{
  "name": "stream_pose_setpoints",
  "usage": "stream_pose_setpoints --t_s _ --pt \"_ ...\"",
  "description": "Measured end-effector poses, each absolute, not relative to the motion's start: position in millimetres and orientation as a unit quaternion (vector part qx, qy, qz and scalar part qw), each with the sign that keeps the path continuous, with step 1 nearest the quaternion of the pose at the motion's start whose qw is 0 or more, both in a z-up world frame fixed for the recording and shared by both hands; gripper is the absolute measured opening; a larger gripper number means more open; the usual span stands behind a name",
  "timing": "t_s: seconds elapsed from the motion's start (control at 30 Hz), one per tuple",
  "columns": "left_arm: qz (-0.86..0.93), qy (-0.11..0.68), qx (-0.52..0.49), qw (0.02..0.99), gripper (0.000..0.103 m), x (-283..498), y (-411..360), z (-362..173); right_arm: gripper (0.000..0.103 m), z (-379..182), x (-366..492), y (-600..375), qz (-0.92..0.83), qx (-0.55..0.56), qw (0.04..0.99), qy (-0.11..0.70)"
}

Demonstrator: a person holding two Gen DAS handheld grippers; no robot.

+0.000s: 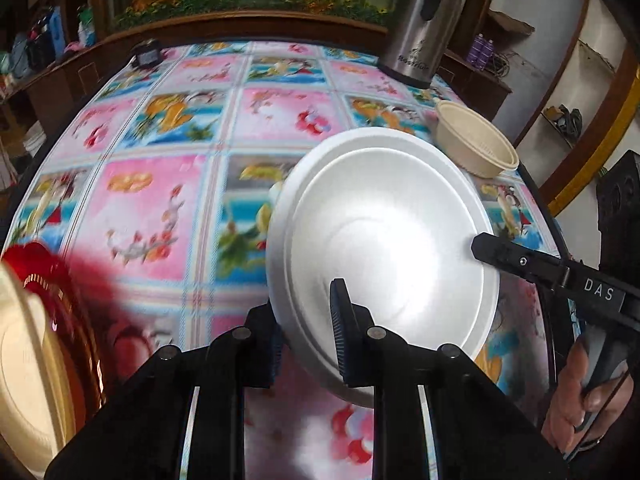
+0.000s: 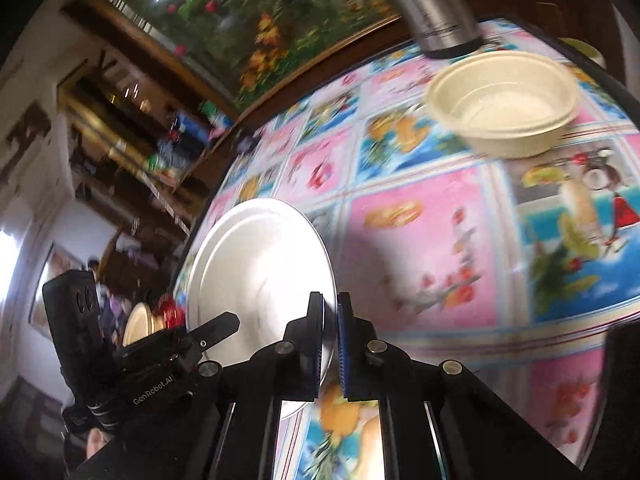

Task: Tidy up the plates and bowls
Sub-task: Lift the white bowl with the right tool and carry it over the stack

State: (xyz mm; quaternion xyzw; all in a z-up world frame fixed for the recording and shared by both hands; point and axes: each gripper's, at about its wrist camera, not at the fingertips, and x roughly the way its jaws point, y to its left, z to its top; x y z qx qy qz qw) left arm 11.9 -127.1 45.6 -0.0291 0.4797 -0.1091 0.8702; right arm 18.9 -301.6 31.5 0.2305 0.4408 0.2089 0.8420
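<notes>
A white plate [image 1: 384, 240] is held tilted above the flowered tablecloth [image 1: 160, 200], gripped at two edges. In the left wrist view my left gripper [image 1: 310, 340] is shut on its near rim, one finger behind and one in front. My right gripper [image 1: 480, 248] clamps the plate's right edge. From the right wrist camera, my right gripper [image 2: 330, 344] is shut on the thin rim of the white plate [image 2: 256, 272], and the left gripper [image 2: 224, 326] holds the opposite side. A beige bowl [image 1: 476, 144] [image 2: 504, 100] stands upright on the table beyond the plate.
A steel thermos [image 1: 420, 20] [image 2: 436, 20] stands at the table's far edge near the bowl. A red plate [image 1: 60, 292] with a cream plate [image 1: 28, 368] sits at the near left. A small dark object [image 1: 146, 54] lies far left. A person's hand [image 1: 584, 412] grips the right handle.
</notes>
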Motion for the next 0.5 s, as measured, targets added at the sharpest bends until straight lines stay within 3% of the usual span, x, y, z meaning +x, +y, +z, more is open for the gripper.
stream_pose_setpoints --t_s 0.17,0.23,0.5 --pt "-0.101 0.477 -0.034 0.872 0.019 2.8 -117.7 40.1 0.013 33.5 10.3 -277.7 0.217 0.175 0.855 0.438" --pt "-0.099 0.477 -0.032 0.873 0.023 0.8 -117.2 39.8 0.024 36.5 8.5 -272.7 0.209 0.155 0.863 0.433" --pt "-0.081 0.448 0.006 0.890 0.028 -11.1 -121.4 37.7 0.023 35.2 6.1 -267.5 0.197 0.125 0.867 0.441"
